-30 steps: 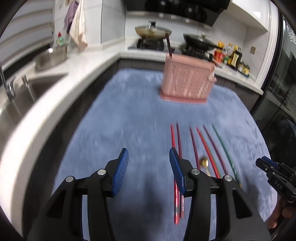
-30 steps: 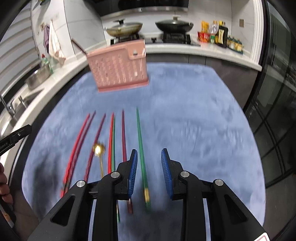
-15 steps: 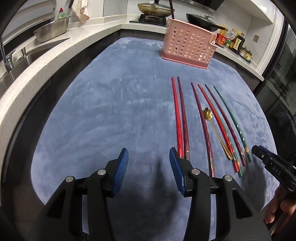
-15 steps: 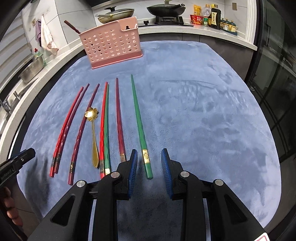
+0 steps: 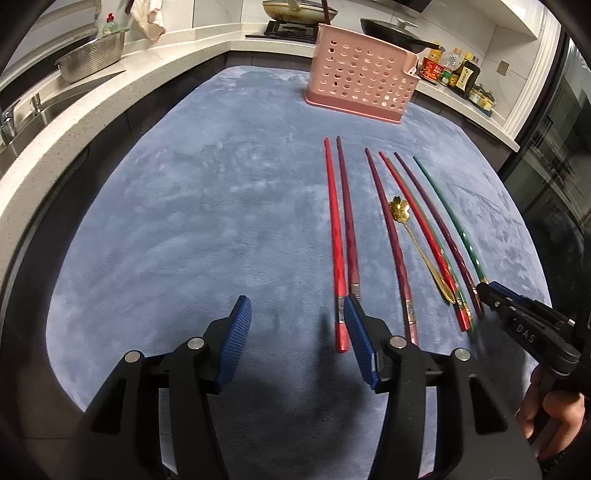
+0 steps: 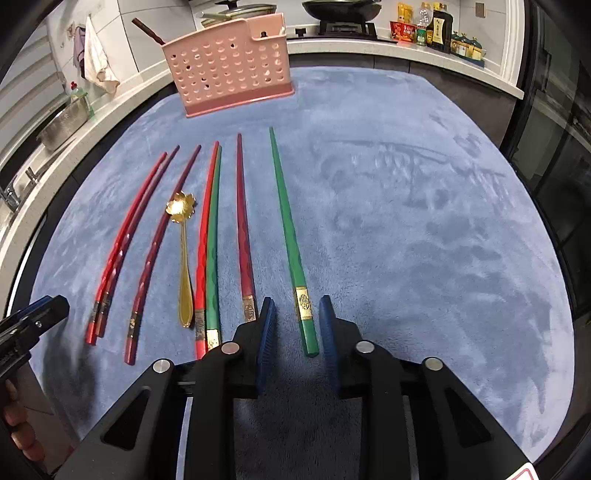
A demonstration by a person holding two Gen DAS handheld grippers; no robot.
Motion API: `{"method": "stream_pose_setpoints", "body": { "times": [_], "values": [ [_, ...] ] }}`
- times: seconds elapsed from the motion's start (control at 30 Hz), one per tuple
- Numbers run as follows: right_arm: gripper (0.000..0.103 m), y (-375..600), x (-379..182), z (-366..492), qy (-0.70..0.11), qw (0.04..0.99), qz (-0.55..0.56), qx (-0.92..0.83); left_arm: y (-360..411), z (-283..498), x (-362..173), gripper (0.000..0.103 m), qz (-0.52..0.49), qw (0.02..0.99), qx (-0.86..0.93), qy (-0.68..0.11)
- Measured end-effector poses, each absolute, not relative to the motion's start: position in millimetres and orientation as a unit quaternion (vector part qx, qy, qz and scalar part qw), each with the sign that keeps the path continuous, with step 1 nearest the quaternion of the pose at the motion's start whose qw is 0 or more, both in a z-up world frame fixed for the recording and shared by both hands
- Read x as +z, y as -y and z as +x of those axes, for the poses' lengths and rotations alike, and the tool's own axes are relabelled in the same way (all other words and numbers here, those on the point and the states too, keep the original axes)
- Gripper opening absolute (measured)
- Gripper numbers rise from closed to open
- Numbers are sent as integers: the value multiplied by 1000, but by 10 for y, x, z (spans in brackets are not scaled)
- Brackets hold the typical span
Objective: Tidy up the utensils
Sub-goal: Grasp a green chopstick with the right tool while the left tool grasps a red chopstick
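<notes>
Several red, maroon and green chopsticks and a gold flower spoon (image 6: 183, 258) lie in a row on the blue mat (image 6: 406, 221). Behind them stands a pink perforated holder (image 6: 231, 70) with one dark chopstick (image 6: 147, 31) in it. My right gripper (image 6: 297, 310) is low over the mat, its jaws closing. The gold-banded end of the rightmost green chopstick (image 6: 304, 314) lies between the pads, untouched. My left gripper (image 5: 295, 310) is opening with nothing between its pads. Its right pad (image 5: 356, 332) sits just beside the near end of the leftmost red chopstick (image 5: 338, 258).
A white counter (image 5: 110, 96) wraps around the mat, with a sink and a steel colander (image 5: 92, 59) at the left. Pans sit on a stove behind the holder (image 5: 360, 85), with bottles (image 5: 461, 74) to its right. A person's hand (image 5: 550, 410) holds the right gripper (image 5: 487, 291).
Both grippers came down toward the near ends of the chopsticks. The left jaws widened a little. The right jaws narrowed around the green chopstick's end.
</notes>
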State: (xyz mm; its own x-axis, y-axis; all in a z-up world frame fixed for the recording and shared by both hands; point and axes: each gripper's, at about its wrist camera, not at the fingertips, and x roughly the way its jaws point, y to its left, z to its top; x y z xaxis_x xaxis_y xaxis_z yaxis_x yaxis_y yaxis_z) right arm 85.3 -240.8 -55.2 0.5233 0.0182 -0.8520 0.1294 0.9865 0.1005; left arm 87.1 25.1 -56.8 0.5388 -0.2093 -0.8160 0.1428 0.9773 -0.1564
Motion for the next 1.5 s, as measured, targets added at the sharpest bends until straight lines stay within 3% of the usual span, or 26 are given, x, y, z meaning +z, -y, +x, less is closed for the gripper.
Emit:
{"method": "stream_pose_setpoints", "body": {
  "times": [0.2,0.8,0.97,1.2,1.5],
  "values": [
    [9,2407,-556,842,-486,870,69,-33,-181,882,-620,50,-33,873,-105,-476],
    [8,2402,-559,823,-488,870,70,-31,-70,954,-808,48,-10,867,-96,-490],
    [8,2399,-561,823,-487,870,69,-31,-53,972,-819,38,-1,869,-89,-487],
    [8,2406,-565,822,-487,870,72,-30,-93,991,-799,10,-10,869,-93,-487],
    [8,2401,-420,773,-473,878,69,-24,-147,968,-674,9,-24,873,-95,-478]
  ]
}}
